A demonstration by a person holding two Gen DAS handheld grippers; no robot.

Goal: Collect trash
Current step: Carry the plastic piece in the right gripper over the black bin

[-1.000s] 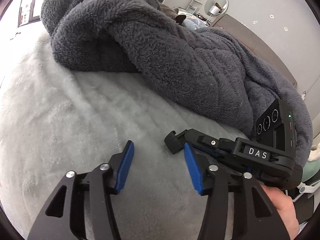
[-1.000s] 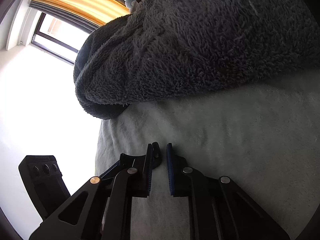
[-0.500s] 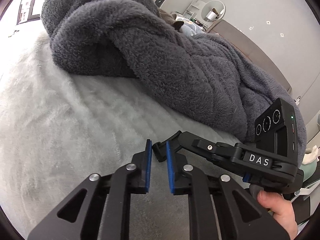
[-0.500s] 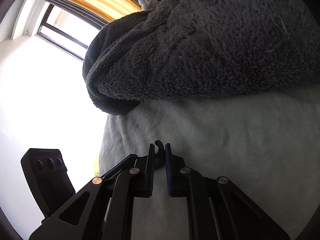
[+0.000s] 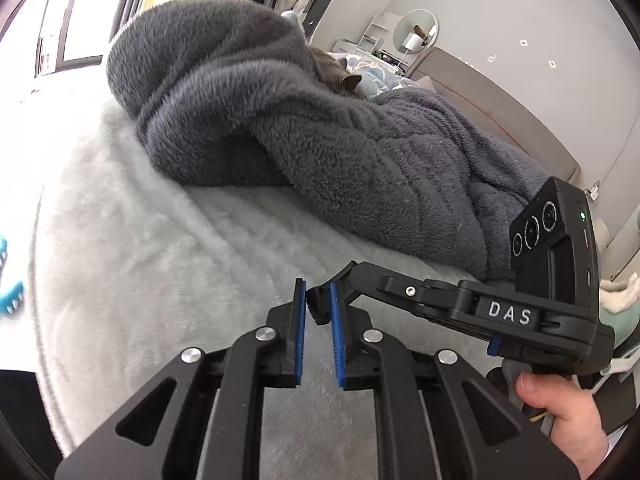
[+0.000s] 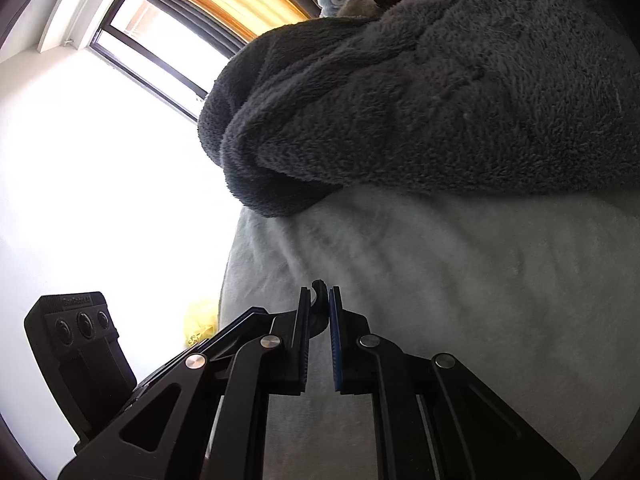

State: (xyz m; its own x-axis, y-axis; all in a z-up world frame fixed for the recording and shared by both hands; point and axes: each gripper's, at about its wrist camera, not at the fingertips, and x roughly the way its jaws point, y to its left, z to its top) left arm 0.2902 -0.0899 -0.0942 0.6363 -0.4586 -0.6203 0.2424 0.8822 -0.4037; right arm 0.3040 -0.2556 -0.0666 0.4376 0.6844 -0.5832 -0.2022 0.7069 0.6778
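No trash lies on the bed where I can see it. A yellow crumpled thing (image 6: 198,320) shows past the bed's edge, washed out by window glare. My left gripper (image 5: 318,300) hovers over the pale grey bed cover (image 5: 160,272), its blue pads nearly together with nothing gripped. My right gripper (image 6: 319,300) is shut and empty too. It reaches in from the right in the left wrist view, held by a hand (image 5: 560,412). The two grippers' tips sit close together, crossing in both views.
A thick dark grey fleece blanket (image 5: 320,140) is heaped across the bed behind the grippers. Something like a cat's ear (image 5: 350,80) pokes up beyond it. A teal object (image 5: 8,292) lies off the bed at far left. Bright window (image 6: 120,140) at left.
The left gripper's jaws closed from wide apart to nearly together. Both grippers rose and drew back from the blanket, so more of the room shows.
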